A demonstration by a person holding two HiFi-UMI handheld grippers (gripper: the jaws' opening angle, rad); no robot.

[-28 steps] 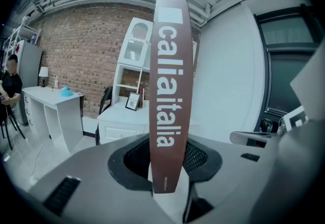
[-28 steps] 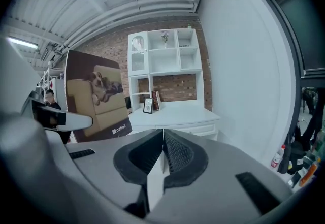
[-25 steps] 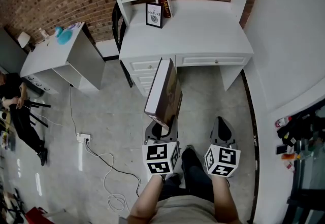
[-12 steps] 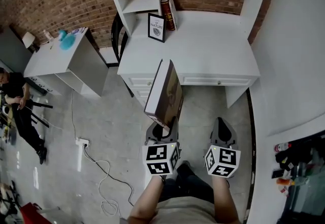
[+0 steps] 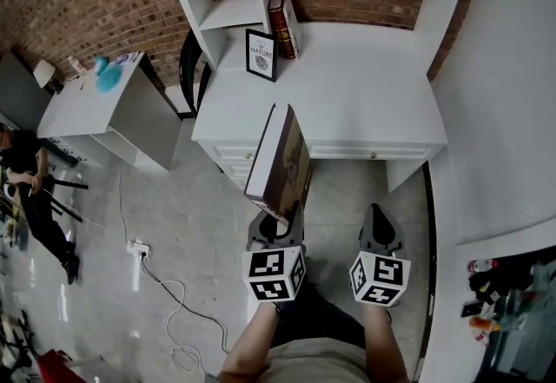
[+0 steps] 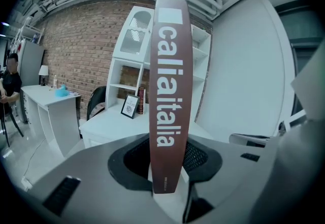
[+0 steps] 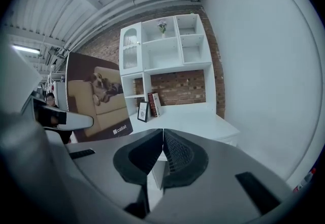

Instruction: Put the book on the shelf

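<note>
A large brown book point(image 5: 281, 162) with a sofa and a dog on its cover stands upright in my left gripper point(image 5: 274, 223), which is shut on its lower edge. Its spine point(image 6: 170, 91) fills the middle of the left gripper view, and its cover point(image 7: 99, 97) shows at the left of the right gripper view. My right gripper point(image 5: 380, 229) is beside it, shut, with nothing between its jaws. The white desk point(image 5: 347, 86) with its shelf unit point(image 5: 234, 12) lies ahead. Two books point(image 5: 283, 23) lean under the shelves next to a framed print point(image 5: 261, 55).
A second white table point(image 5: 95, 103) with a turquoise object point(image 5: 106, 77) stands at the left. A person point(image 5: 30, 190) is at the far left. A black chair point(image 5: 187, 69) sits between the desks. A cable and socket strip point(image 5: 139, 248) lie on the floor. A white wall point(image 5: 512, 95) runs along the right.
The desk and shelf have come nearer and lower in the head view. Both grippers hold the same pose, the book still upright in the left one.
</note>
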